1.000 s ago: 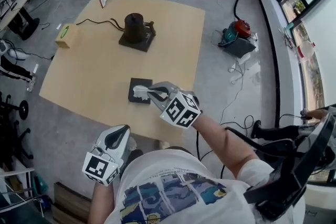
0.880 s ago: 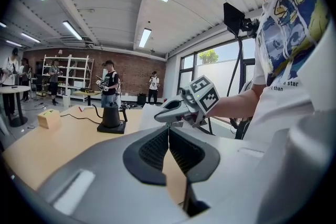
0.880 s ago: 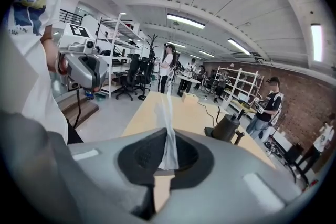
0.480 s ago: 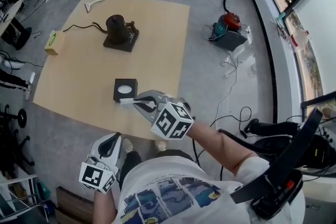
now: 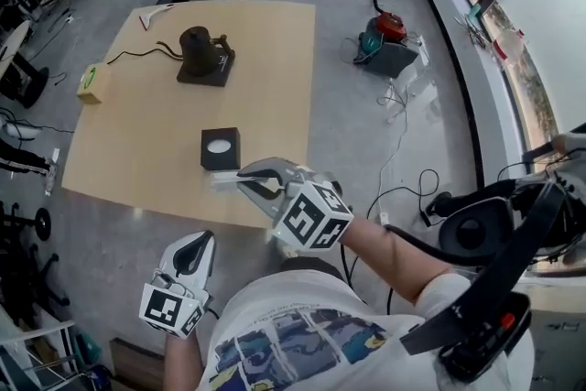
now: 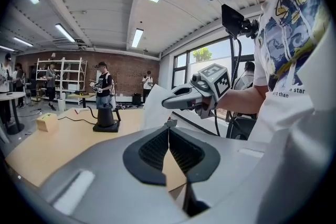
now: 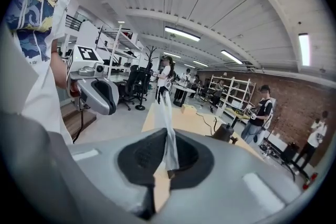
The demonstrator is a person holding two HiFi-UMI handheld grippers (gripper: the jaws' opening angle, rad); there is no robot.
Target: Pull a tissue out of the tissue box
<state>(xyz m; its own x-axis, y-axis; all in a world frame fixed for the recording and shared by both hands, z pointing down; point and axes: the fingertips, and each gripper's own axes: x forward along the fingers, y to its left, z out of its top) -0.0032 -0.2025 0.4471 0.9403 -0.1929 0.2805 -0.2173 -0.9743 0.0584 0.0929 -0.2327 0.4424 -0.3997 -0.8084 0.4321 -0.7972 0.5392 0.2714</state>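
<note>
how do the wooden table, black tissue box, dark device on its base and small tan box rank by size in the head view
1. wooden table
2. dark device on its base
3. black tissue box
4. small tan box, which looks nearly the same size as the tissue box, so that last pair is unsure

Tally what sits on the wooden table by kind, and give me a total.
Boxes: 2 (black tissue box, tan box)
Dark corded appliance on a base: 1
White-handled tool: 1
Total: 4
Not counted: the tissue, clamped in the right tongs off the table.
</note>
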